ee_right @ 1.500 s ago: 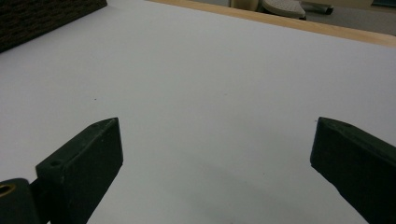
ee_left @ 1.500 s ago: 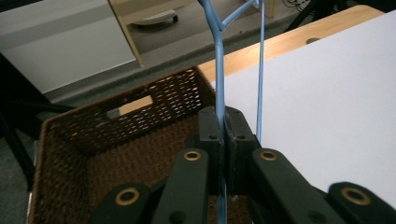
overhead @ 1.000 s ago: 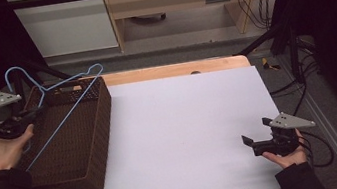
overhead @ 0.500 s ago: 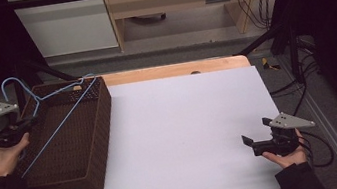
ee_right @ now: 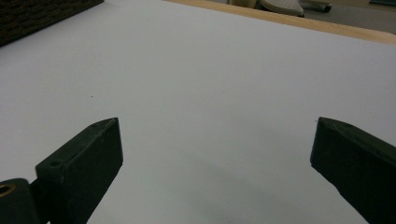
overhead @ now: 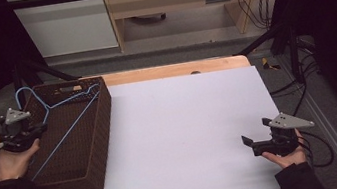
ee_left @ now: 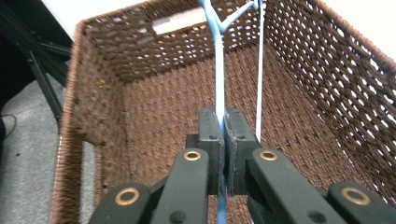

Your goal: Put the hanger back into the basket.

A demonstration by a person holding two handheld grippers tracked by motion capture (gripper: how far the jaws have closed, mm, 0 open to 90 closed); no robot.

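Over basket (ee_left: 154,107), left gripper (ee_left: 223,126) clamps blue hanger (ee_left: 218,70); right gripper (ee_right: 215,154) wide open.

- A rectangular table (overhead: 181,123) with a matte white top and a light wooden edge along 12 o'clock.
- A dark brown rectangular wicker basket (overhead: 97,135) stands at its 9 o'clock edge.

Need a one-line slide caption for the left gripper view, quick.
Left gripper shut on a blue wire hanger over the brown wicker basket.
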